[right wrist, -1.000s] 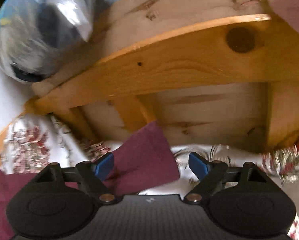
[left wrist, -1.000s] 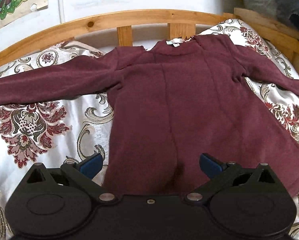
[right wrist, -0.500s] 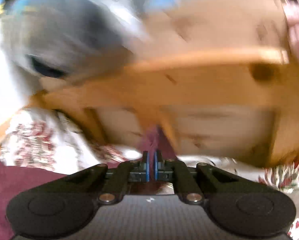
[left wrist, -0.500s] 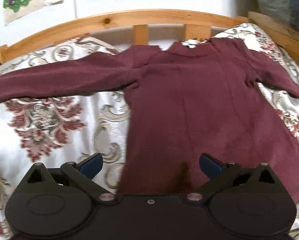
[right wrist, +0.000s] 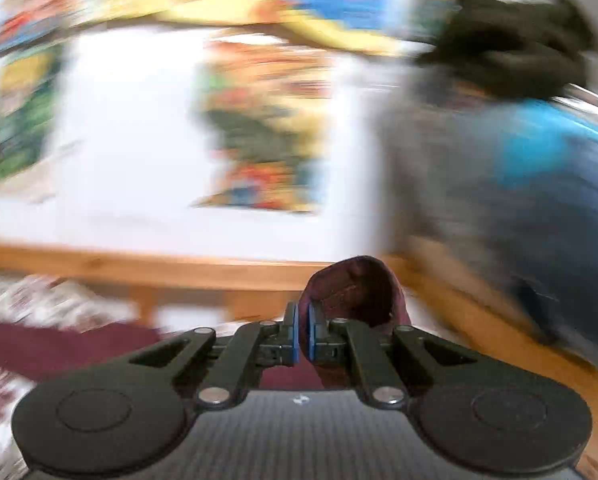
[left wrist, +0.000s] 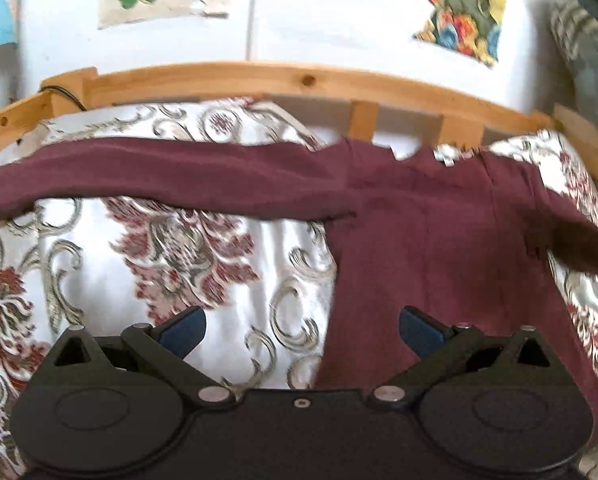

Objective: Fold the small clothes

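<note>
The maroon long-sleeved top (left wrist: 439,248) lay spread on the patterned bedspread (left wrist: 179,248), collar toward the wooden bed rail (left wrist: 259,76), one sleeve (left wrist: 159,176) stretched flat toward the far edge. The other sleeve's cuff (right wrist: 355,292) was what had changed: a second earlier it lay on the bed between open fingers, and now the right claw (right wrist: 303,334) was clamped on it and had lifted it clear, the view behind smeared by quick motion. That suggested the first fold had begun, the sleeve being carried in across the body. The left claw (left wrist: 301,330) had drifted sideways to the hem's edge, its fingers spread wide and holding nothing.
</note>
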Available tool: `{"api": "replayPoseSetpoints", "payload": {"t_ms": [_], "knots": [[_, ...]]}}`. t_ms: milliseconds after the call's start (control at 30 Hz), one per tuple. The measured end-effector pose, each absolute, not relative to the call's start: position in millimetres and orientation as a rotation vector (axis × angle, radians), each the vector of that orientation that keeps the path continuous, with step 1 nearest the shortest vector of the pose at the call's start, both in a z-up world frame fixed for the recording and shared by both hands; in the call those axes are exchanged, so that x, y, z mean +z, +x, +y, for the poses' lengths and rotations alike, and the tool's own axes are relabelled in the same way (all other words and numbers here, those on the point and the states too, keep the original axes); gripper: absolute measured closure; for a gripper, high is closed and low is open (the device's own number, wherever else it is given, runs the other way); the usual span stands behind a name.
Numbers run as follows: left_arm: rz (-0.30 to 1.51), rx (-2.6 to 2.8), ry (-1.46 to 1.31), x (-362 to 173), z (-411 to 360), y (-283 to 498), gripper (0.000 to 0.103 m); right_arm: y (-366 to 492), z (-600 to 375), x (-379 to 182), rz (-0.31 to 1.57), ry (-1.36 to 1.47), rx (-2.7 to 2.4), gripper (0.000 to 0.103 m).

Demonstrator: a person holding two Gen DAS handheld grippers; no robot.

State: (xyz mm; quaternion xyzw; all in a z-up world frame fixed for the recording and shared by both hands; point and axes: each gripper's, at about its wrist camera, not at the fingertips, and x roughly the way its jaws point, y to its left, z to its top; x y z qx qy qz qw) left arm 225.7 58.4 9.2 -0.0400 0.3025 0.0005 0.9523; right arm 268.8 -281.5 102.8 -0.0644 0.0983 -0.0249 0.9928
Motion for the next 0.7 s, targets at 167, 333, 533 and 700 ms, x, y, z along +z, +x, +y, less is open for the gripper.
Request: {"api": "replayPoseSetpoints", "payload": {"t_ms": [167,333,533,700], "knots": [[0.583,0.030,-0.110,15,71,227,0.001,284,-171,60,0.275,-0.376,0.185,0.097],[0.561,0.072,-0.133,20,85,229,0.001,272,-98,1,0.369,-0.557,0.347,0.097],[0.561,0.098,-0.179,15,97,239,0.001,261,-76,-42,0.461,-0.617,0.465,0.073],[0.559,0.058,-0.212,0,95,251,0.001,241,-113,-47,0.500,-0.531,0.513,0.024]]}}
